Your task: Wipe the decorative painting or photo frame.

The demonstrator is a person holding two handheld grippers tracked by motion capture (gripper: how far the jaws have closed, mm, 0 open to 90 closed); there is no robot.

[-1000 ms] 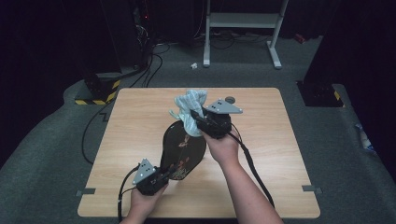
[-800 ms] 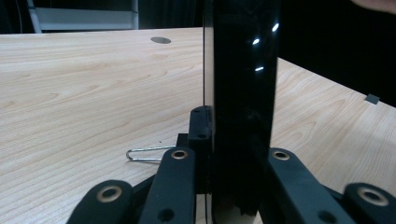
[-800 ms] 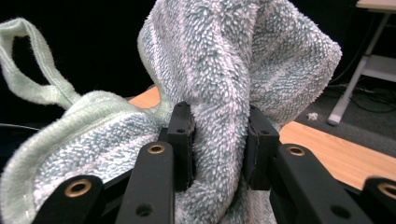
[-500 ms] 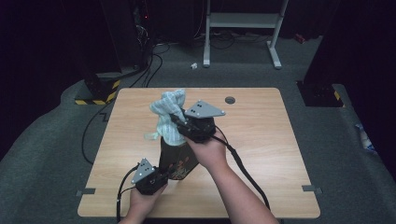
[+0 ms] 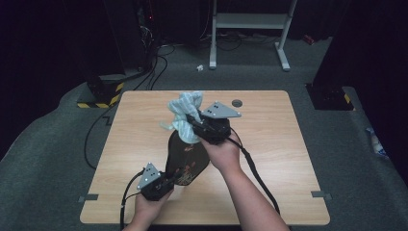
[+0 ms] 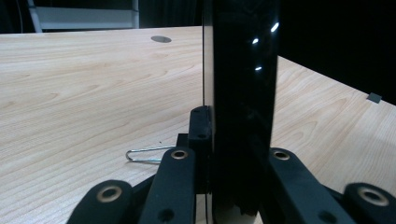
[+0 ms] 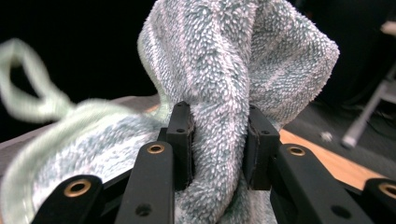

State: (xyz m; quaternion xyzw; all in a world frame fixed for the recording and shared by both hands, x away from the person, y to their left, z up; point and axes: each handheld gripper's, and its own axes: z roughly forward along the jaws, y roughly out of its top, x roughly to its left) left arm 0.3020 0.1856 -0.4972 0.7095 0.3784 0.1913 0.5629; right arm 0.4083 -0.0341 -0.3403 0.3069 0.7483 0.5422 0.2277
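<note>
Your left hand-held gripper (image 5: 163, 185) has its jaws pressed onto the bottom end of the dark bottle (image 5: 185, 159), seen edge-on between the pads in the left gripper view (image 6: 240, 93). That grip looks meant to anchor the bottle so it cannot roll or slide while the other end is worked. Your right hand-held gripper (image 5: 195, 122) pinches a bunched fold of the pale blue-green towel (image 5: 185, 113), the pile squeezed between both pads (image 7: 219, 140); bunching it likely gives a firm wad for rubbing against the glass. The bottle sits near the middle of the worktop (image 5: 269, 144), slanted, its base toward you at the left gripper and its neck end pointing away and slightly right, under the towel. Its long axis runs from near edge toward far edge. A bent wire clip (image 6: 147, 155) lies on the worktop just beside the left jaws
</note>
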